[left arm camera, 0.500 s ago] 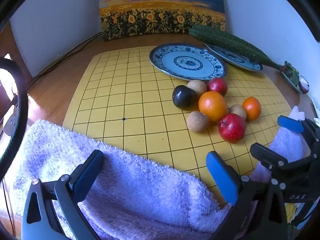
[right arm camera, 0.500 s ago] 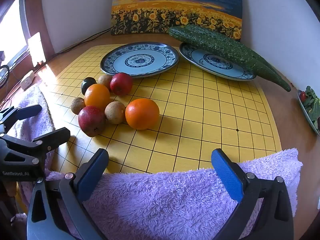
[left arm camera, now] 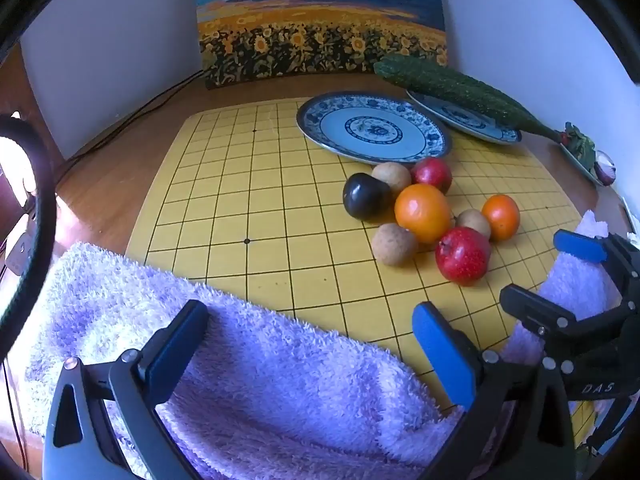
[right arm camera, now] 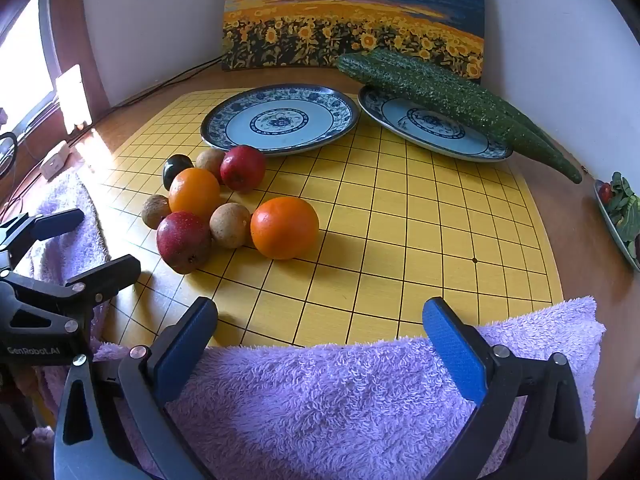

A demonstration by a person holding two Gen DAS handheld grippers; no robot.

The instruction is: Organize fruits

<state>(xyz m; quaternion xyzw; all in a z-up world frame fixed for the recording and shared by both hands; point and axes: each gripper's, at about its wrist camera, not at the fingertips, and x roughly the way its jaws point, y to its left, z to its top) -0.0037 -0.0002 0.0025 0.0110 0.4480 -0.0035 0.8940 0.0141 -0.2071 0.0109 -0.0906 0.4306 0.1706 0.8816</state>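
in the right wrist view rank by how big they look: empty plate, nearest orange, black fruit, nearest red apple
1. empty plate
2. nearest orange
3. nearest red apple, close to the orange; nearness may inflate both
4. black fruit, partly hidden

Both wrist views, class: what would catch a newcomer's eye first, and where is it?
The bright fruit cluster on the yellow grid board, oranges and red apples touching, sits just in front of an empty blue-patterned plate. Behind, long green cucumbers lie across a second plate, below a sunflower painting. Both open grippers hover over purple towels.

Salad dish (right arm camera: pixel 624 216) (right-hand side) cut off by frame edge.
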